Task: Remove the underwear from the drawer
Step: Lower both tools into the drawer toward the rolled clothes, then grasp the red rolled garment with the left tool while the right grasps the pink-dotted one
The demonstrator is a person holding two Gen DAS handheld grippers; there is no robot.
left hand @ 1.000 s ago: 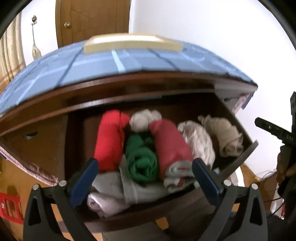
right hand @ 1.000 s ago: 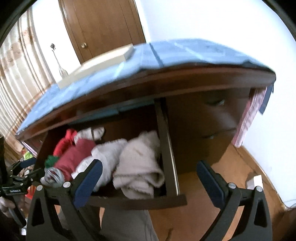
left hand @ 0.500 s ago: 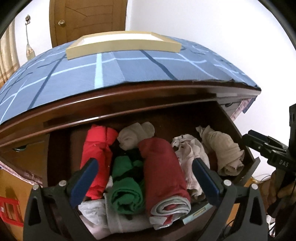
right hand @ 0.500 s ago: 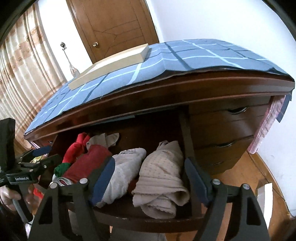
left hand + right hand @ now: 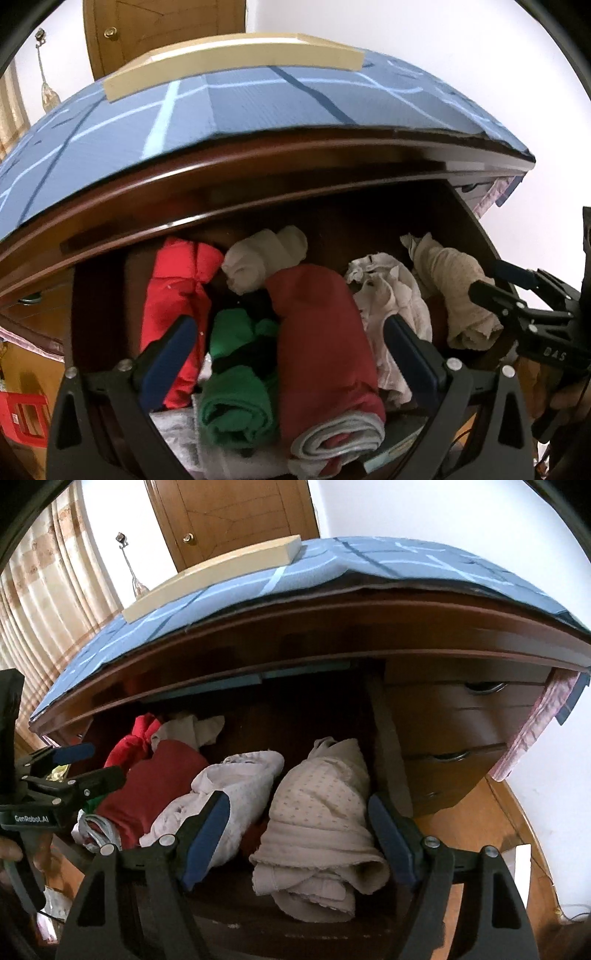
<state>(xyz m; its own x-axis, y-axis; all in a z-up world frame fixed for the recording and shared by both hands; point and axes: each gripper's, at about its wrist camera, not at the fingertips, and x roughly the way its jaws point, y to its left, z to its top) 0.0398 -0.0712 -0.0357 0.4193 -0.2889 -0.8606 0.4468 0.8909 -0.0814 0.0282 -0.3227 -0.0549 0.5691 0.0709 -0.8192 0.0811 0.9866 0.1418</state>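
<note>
**Both grippers over open drawer, nothing gripped**

Dark wooden dresser [image 5: 461, 716], blue checked cloth [image 5: 258, 99] on top, pale flat box [image 5: 236, 55] on cloth. Top drawer [image 5: 388, 746] pulled out, packed with rolled underwear. Dark red roll [image 5: 321, 339] mid-drawer, bright red roll [image 5: 173, 288] left of it, green roll [image 5: 236, 384] between, white roll [image 5: 266, 254] behind. Crumpled white piece [image 5: 236, 790] and beige dotted roll [image 5: 325, 812] at drawer's right end. Left gripper [image 5: 288, 354] spread wide over green and dark red rolls, pads clear of fabric. Right gripper [image 5: 299, 834] closing, beige dotted roll between jaws, pads not pressing yet.
</note>
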